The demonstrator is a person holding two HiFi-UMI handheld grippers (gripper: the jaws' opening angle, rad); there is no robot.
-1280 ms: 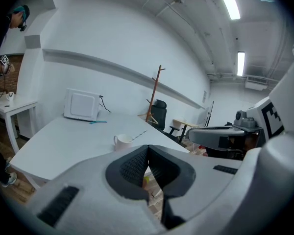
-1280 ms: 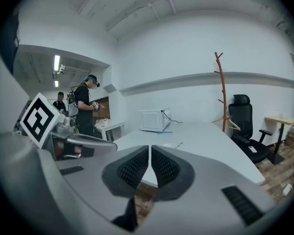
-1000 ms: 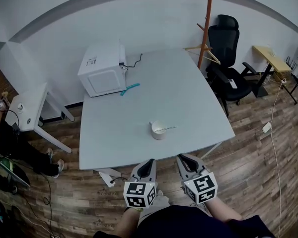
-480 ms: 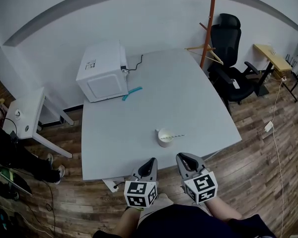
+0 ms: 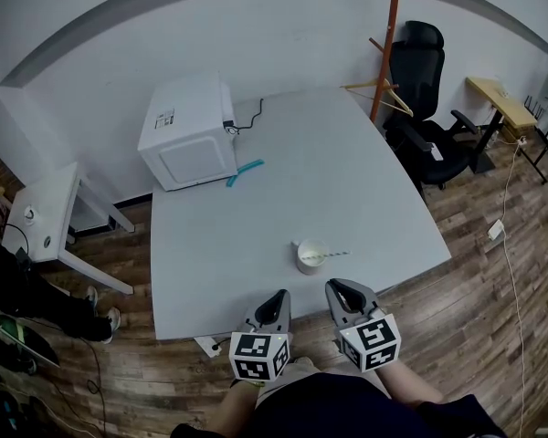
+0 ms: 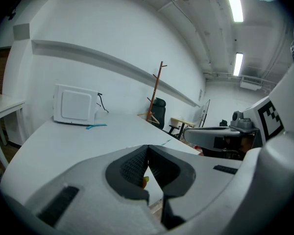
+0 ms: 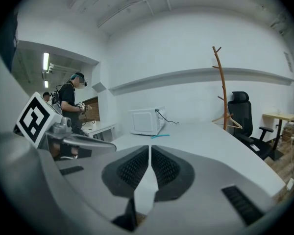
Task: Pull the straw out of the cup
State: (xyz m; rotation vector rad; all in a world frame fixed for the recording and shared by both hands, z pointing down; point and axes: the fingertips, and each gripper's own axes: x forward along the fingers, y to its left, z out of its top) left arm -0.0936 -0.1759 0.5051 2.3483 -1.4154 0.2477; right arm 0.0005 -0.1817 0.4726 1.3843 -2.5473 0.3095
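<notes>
A white cup [image 5: 310, 256] stands near the front edge of the grey table [image 5: 274, 217] in the head view. A pale straw [image 5: 333, 255] leans out of it to the right. My left gripper [image 5: 276, 302] hovers off the table's front edge, below and left of the cup, jaws shut with nothing between them. Just to its right, my right gripper [image 5: 340, 292] is also shut and empty, below the cup. In both gripper views the jaws meet at the tips, left gripper [image 6: 147, 151] and right gripper [image 7: 150, 151]; the cup is hidden there.
A white microwave [image 5: 187, 132] sits at the table's back left, with a teal tool [image 5: 242, 171] beside it. A wooden coat stand [image 5: 388, 35] and black office chair [image 5: 429, 99] are at the right. A small white side table [image 5: 46, 213] stands at the left, near a person [image 5: 0, 272].
The head view has shifted: the table and cup now sit closer to the grippers and a little further right. Both grippers remain shut in the same spots of the picture.
</notes>
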